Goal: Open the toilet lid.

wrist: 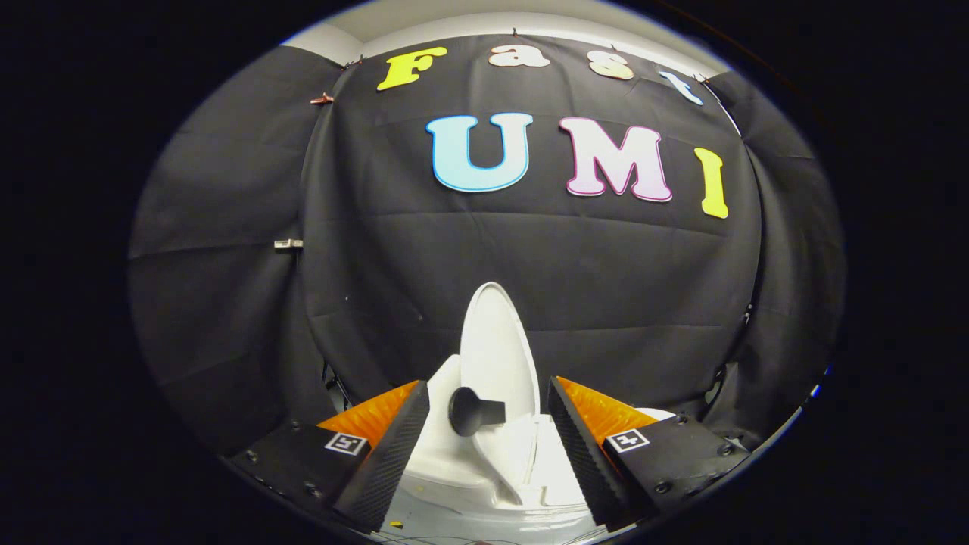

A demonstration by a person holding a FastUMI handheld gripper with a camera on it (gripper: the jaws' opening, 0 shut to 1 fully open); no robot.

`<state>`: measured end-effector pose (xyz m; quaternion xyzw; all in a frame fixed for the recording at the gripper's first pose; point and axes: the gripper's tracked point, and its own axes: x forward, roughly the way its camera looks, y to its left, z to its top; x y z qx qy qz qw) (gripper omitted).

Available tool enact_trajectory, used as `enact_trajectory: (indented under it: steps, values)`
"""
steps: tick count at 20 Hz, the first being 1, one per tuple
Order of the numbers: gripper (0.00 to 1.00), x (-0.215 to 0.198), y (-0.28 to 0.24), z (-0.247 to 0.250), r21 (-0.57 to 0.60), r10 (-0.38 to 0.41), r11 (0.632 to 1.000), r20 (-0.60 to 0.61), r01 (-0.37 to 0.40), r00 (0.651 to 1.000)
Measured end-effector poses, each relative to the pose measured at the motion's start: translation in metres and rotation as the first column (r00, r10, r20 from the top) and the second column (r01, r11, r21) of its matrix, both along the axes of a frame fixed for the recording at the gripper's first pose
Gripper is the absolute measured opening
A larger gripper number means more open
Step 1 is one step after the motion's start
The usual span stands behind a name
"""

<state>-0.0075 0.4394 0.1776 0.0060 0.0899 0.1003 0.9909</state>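
Tool [488,446] held low with fingers [390,462] spread apart, gripping nothing. Between and just beyond them sat the small white toilet [522,469], its lid [496,352] already raised upright, dark knob [471,411] facing near. Likely backed off because opening looked complete. Bowl contents hidden. Farther off hung the black cloth wall [378,250].

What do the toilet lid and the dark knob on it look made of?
Toilet lid, raised between the open gripper fingers: probably glossy white moulded plastic, smooth with soft highlights. Knob: matte black, likely plastic or rubber; no shine, so uncertain.
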Motion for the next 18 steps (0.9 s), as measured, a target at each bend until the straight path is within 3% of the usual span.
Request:
enact_trajectory:
  steps: [6,14,18]
  values:
    - [0.98,0.006,-0.072,0.023,0.023,-0.041,0.999,0.041,0.040,0.998]
    - [0.99,0.017,-0.227,0.041,0.032,-0.187,0.982,0.098,0.184,0.978]
    - [0.98,0.014,-0.289,0.047,0.067,-0.226,0.973,0.103,0.220,0.969]
